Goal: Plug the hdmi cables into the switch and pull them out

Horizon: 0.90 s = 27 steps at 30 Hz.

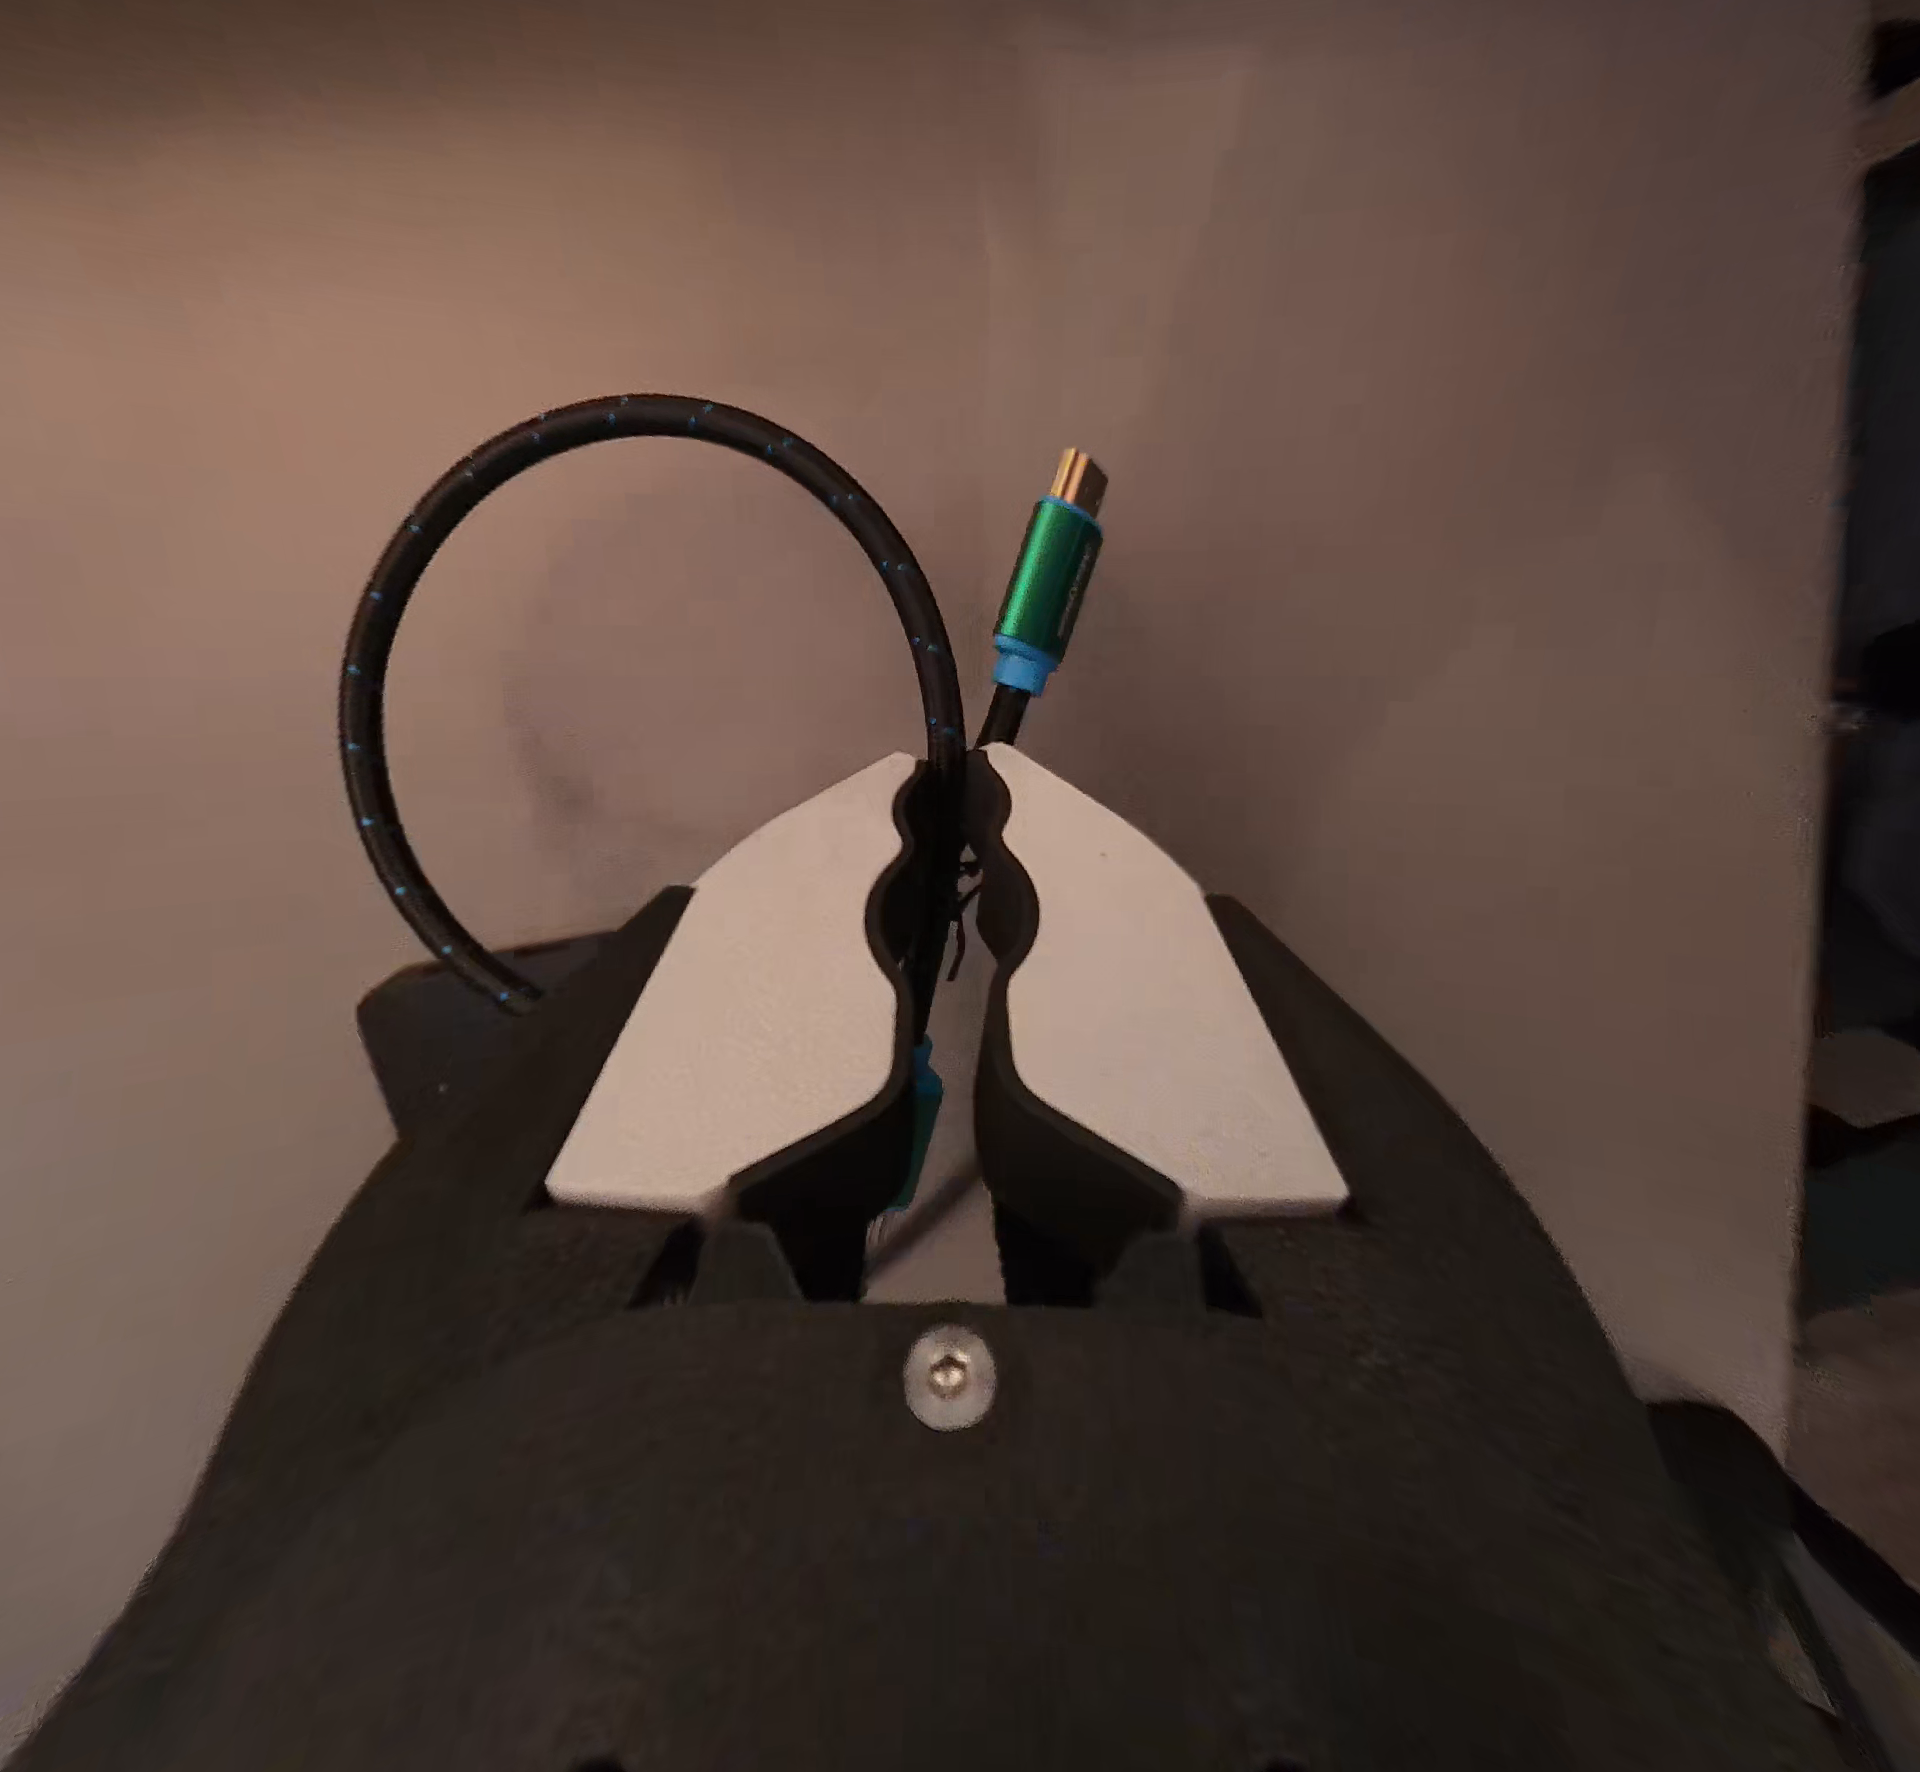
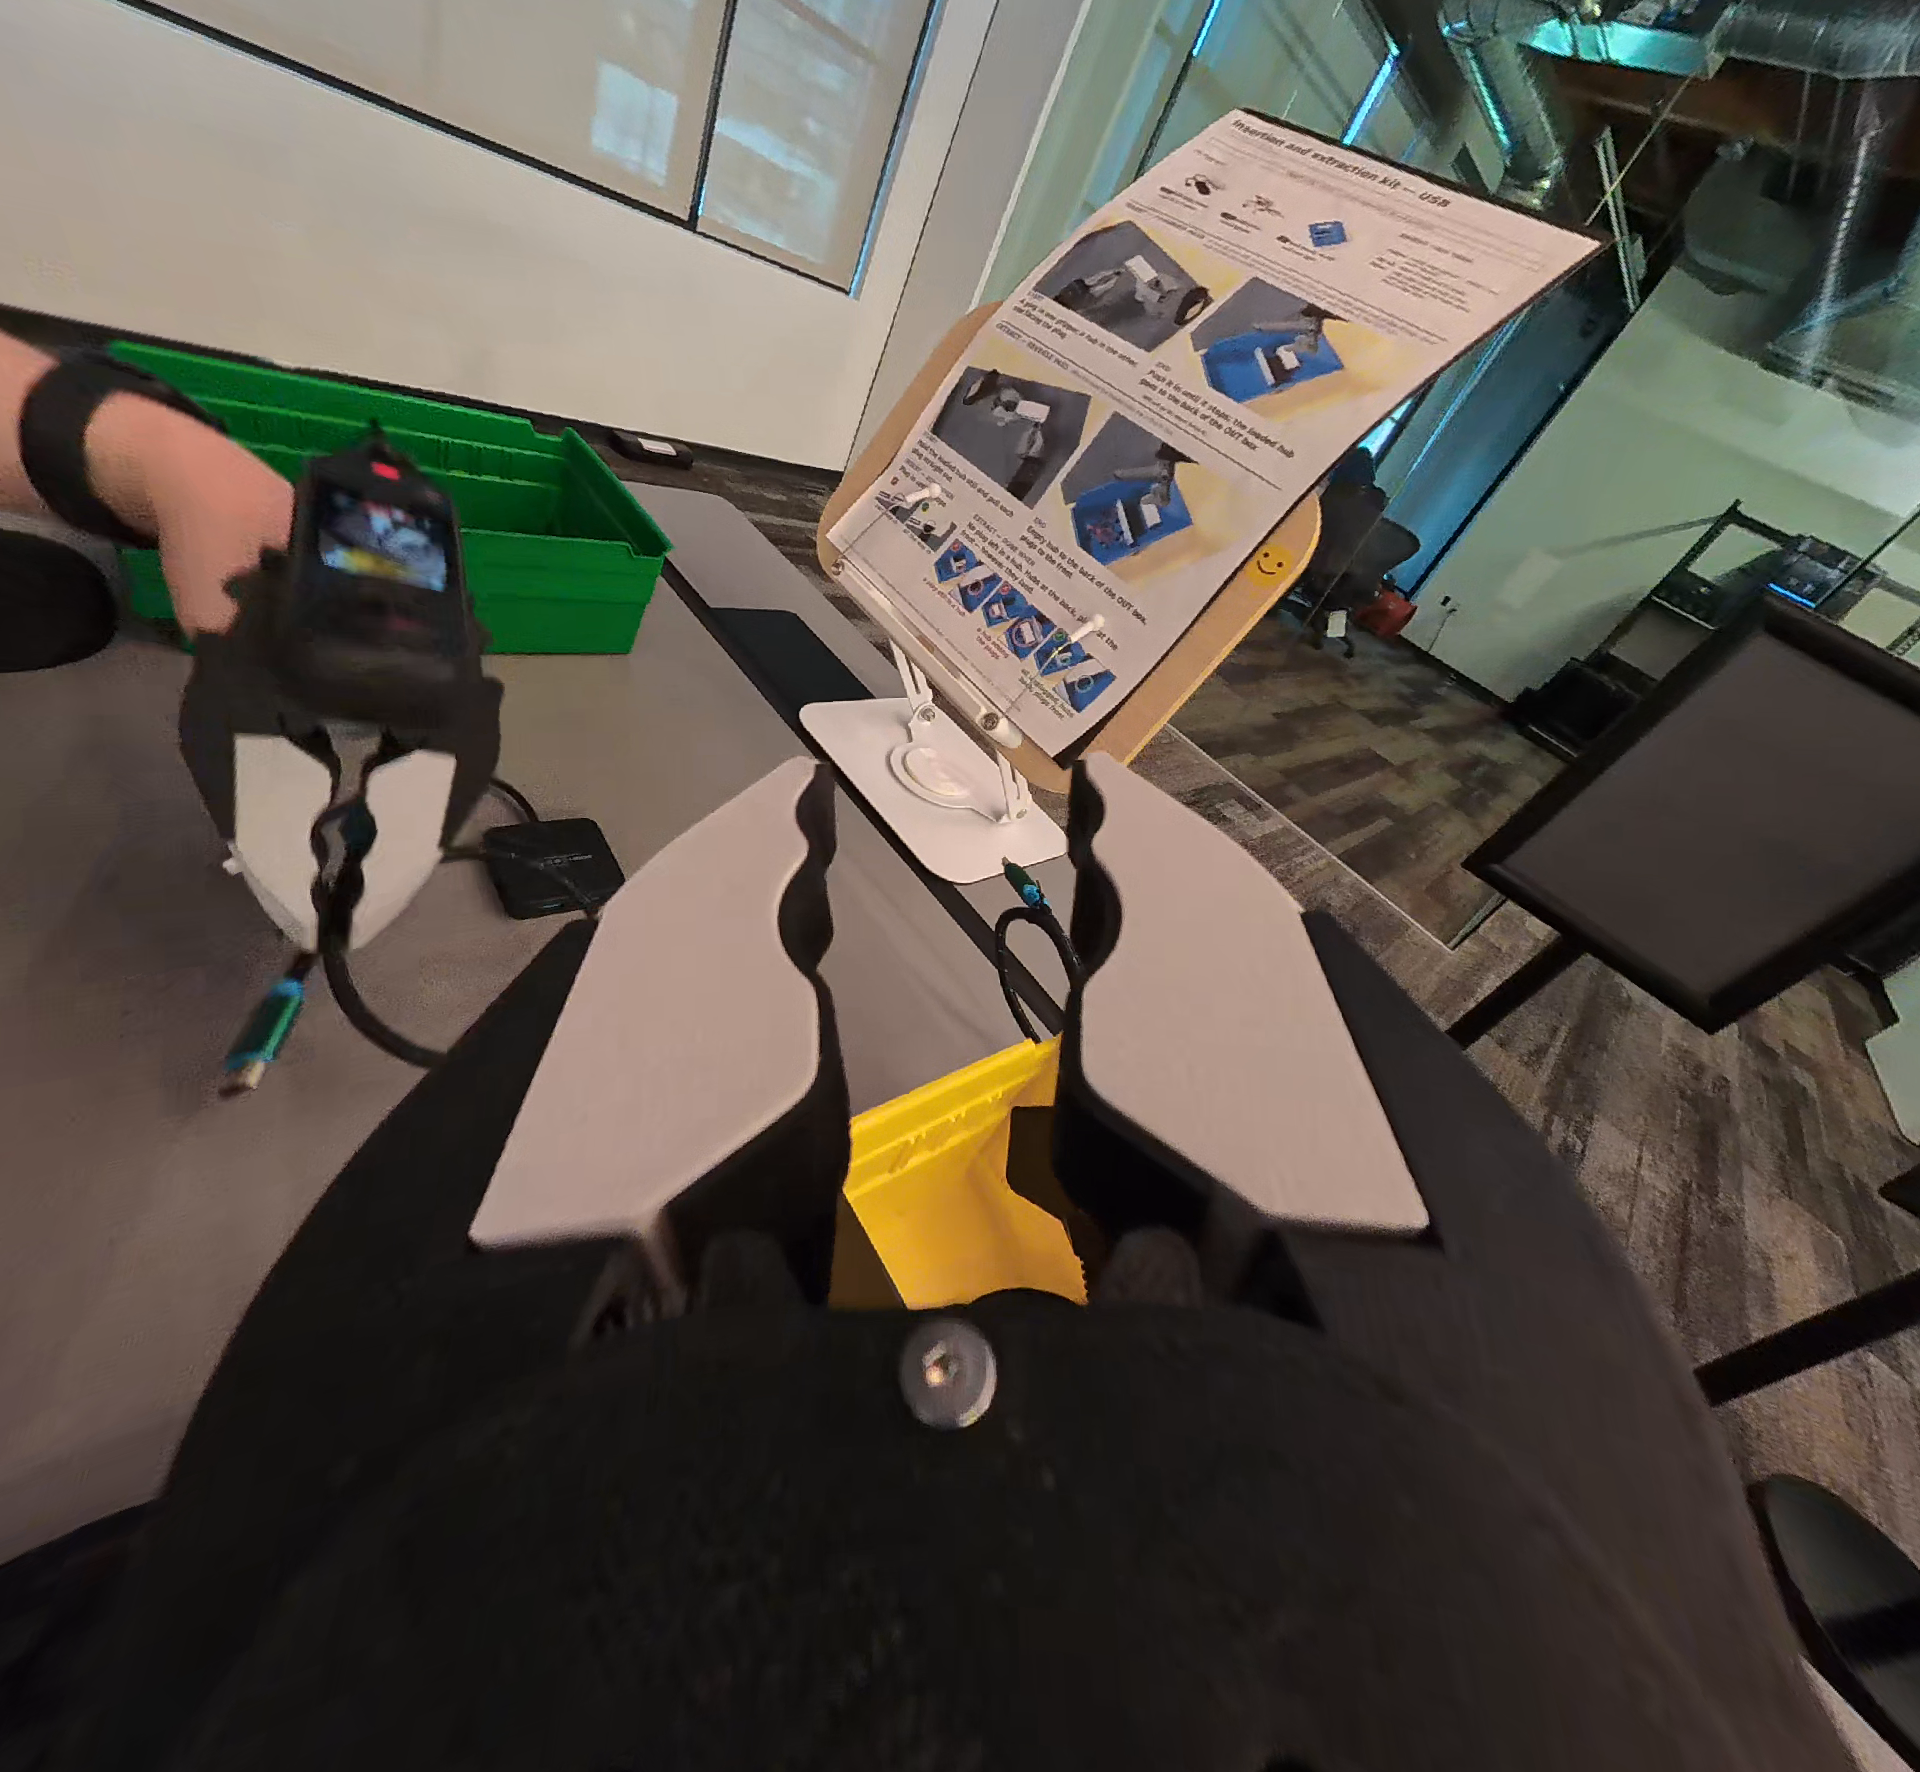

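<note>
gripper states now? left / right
Left gripper: shut on the black braided cable, green plug sticking out.
Right gripper: open, holding nothing.

The right gripper (image 2: 945, 818) hangs over a grey table (image 2: 125, 1203), jaws apart and empty, a yellow bin (image 2: 935, 1192) showing between them. To the left a hand (image 2: 197, 517) holds the left gripper (image 2: 327, 901) pointing down, closed on a black cable (image 2: 358, 1016) — its green plug (image 2: 265, 1031) dangles below. Behind it lies a black switch (image 2: 556, 865). A second cable (image 2: 1029, 953) curls at the table's edge beside an instruction sheet (image 2: 1164, 434) on a white stand (image 2: 935, 808); a green bin (image 2: 561, 527) sits farther back.
</note>
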Each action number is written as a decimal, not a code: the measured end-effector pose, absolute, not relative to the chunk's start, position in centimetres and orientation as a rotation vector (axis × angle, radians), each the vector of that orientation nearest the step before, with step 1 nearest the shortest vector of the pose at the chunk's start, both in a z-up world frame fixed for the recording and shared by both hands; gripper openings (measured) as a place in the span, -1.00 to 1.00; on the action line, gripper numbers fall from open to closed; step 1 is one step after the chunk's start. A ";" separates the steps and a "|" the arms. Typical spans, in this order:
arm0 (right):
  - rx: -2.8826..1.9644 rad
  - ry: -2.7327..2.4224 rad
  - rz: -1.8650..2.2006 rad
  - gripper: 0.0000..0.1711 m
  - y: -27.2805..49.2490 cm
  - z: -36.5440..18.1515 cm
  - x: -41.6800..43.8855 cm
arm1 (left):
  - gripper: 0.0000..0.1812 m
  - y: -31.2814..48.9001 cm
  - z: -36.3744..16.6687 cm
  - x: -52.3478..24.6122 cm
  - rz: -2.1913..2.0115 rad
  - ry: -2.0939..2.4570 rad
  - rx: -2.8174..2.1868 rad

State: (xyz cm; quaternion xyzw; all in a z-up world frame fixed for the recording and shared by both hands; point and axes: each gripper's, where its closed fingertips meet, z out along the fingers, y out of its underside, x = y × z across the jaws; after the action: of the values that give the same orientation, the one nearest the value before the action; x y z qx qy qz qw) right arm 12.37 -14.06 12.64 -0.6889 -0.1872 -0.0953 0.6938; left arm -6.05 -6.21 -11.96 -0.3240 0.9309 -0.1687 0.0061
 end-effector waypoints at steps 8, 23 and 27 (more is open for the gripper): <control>-1.528 -0.403 -0.192 -0.51 -14.5 12.6 12.8 | -0.93 -7.1 -15.4 -4.9 -0.607 2.904 -1.034; -1.546 -0.415 -0.180 -0.51 -13.9 12.3 12.6 | -0.34 7.2 -12.2 -6.2 -0.421 2.348 -1.480; -1.568 -0.443 -0.177 -0.51 -13.3 11.9 12.0 | -0.20 7.2 -14.9 -5.8 -0.344 2.424 -1.442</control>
State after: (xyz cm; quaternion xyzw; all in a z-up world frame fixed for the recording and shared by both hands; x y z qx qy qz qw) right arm 12.03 -13.29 11.92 -0.6993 -0.1974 -0.0790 0.6825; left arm -5.79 7.16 -14.88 -0.5018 0.8435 -0.1196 0.1494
